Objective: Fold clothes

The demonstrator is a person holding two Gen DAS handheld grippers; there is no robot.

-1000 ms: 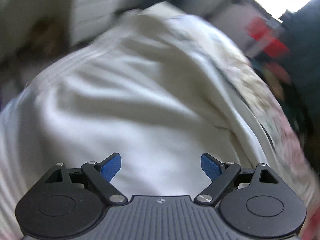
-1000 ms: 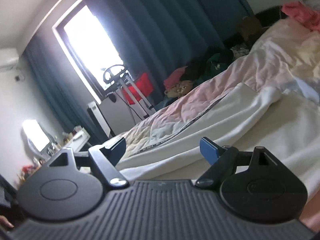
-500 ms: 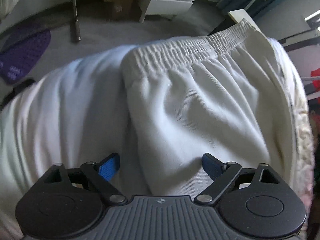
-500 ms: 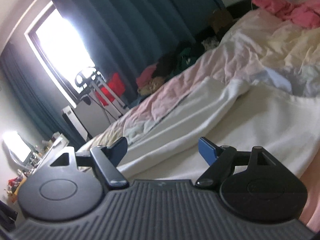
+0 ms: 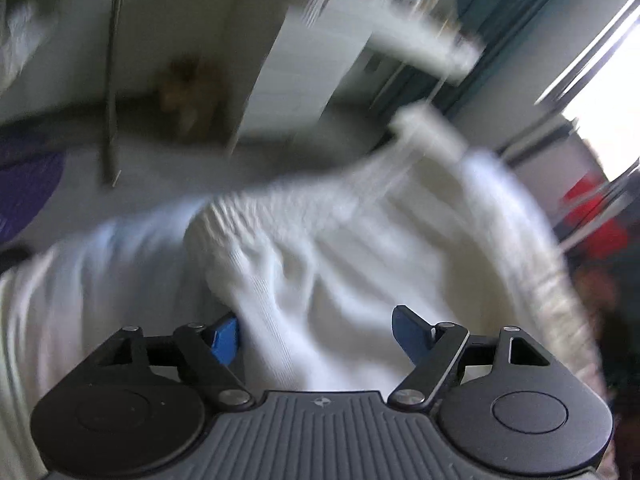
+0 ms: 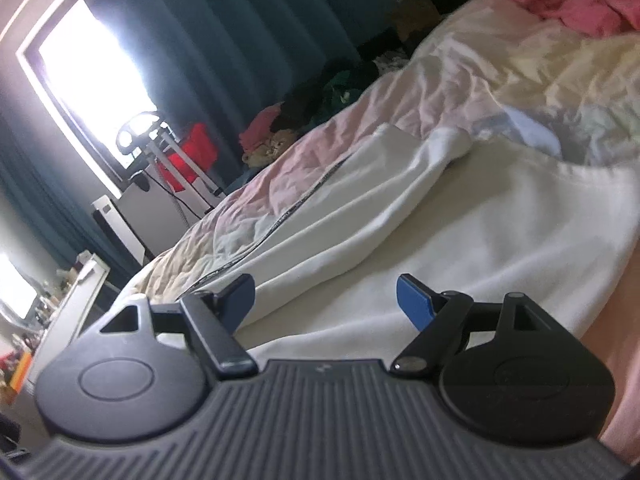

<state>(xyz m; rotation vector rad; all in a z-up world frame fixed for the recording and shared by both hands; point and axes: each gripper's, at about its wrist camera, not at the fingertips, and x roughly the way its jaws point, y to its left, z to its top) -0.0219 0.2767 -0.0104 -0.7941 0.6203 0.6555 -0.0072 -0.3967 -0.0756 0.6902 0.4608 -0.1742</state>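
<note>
White ribbed-knit trousers with a gathered elastic waistband (image 5: 304, 248) lie spread across the bed, filling the left wrist view from 9 o'clock to 3 o'clock, the waistband toward 12 o'clock. Left gripper (image 5: 314, 336), at 6 o'clock, has its blue-padded jaws closing, with a raised fold of the white cloth between them; the pads do not yet appear to press on it, though blur leaves this uncertain. Right gripper (image 6: 325, 300) hangs low over the same pale garment (image 6: 460, 248), its jaws wide apart and nothing between them; one long white leg or fold runs toward 1 o'clock. Judged from this layout, folding is at an early stage: the garment is laid out, no finished fold is visible, and the first gather is only being taken. Supporting surface is a bed covered by a crumpled pastel quilt (image 6: 460, 92), with a pink garment (image 6: 568, 4) at 1 o'clock. Room details, left to right in the right wrist view: a bright window (image 6: 88, 80) at 10 o'clock, dark teal curtains (image 6: 248, 20) at 12 o'clock, and heaped clothing beyond the bed's far edge.
</note>
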